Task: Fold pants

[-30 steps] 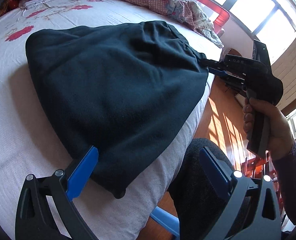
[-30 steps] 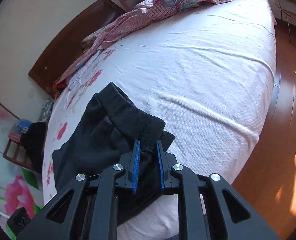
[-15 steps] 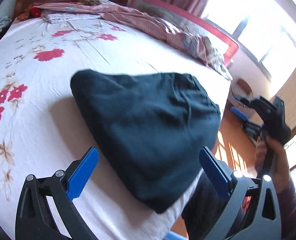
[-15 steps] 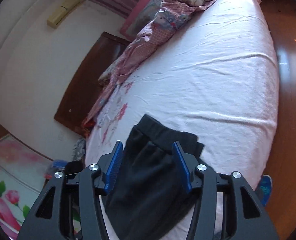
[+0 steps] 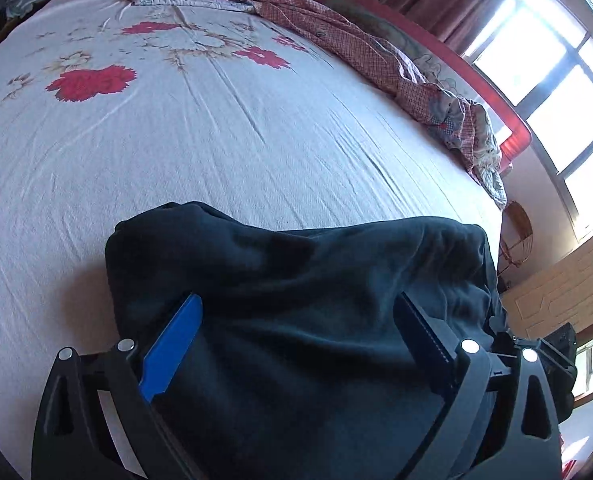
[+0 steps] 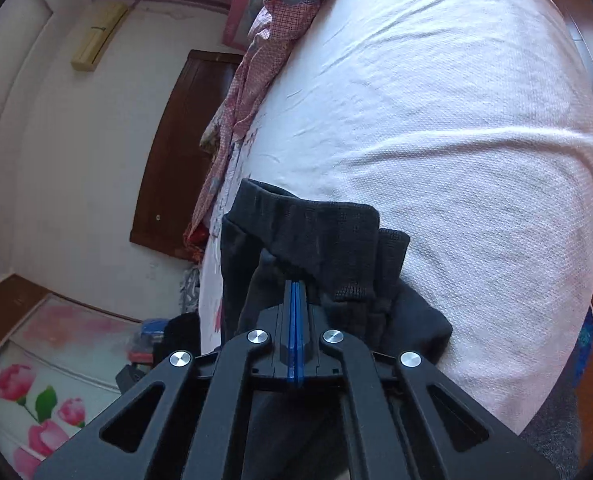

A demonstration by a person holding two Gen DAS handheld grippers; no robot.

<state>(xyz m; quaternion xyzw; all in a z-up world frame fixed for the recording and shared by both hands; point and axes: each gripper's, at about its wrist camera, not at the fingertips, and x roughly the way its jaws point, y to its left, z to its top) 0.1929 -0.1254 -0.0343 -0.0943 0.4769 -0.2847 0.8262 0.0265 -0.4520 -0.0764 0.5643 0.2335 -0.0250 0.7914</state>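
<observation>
Left gripper (image 5: 296, 328): jaws wide apart, straddling dark pants (image 5: 296, 280) bunched at near edge of the bed (image 5: 256, 140). Right gripper (image 6: 295, 292): blue pads pressed together, clamped on pants just below the ribbed waistband (image 6: 316, 228). Checked quilt (image 5: 376, 52) along far side.

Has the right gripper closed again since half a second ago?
Yes. The right gripper was open over the pants; now it is shut just below their waistband, nearer the bed.
</observation>
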